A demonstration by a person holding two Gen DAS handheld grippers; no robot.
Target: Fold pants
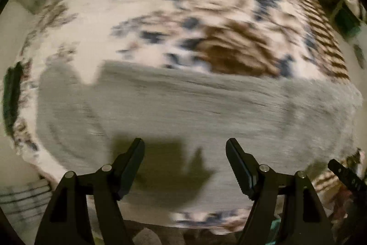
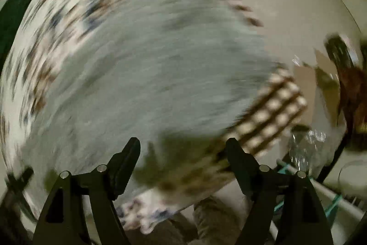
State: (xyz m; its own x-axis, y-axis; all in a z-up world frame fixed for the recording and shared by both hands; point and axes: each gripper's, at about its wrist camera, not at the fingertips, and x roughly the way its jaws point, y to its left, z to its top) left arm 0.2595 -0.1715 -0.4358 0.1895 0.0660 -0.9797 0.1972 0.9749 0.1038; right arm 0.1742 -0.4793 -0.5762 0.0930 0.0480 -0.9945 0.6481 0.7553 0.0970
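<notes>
In my left wrist view the grey pants (image 1: 195, 107) lie as a wide band across the middle of the frame, on a bedspread (image 1: 142, 15) patterned in white, brown and blue. Their long axis runs side to side. A notch in the upper edge near the left end may be where two parts of the garment part, but the blur is too heavy to say which end is the waist. My left gripper (image 1: 185, 150) hangs over the near edge with its jaws spread and nothing between them; only its shadow falls on the cloth.

In my right wrist view the pants (image 2: 149, 66) fill the centre, slanting from lower left up toward upper right, with the bedspread (image 2: 273, 107) showing at the lower right. My right gripper (image 2: 183, 149) is also spread wide and empty, above the edge of the cloth.

I judge I am between folds: the garment is laid down flat and both tongs are released. Next I need to settle both hands, pick one end of the band, pinch its corners and carry them across to the other end.
</notes>
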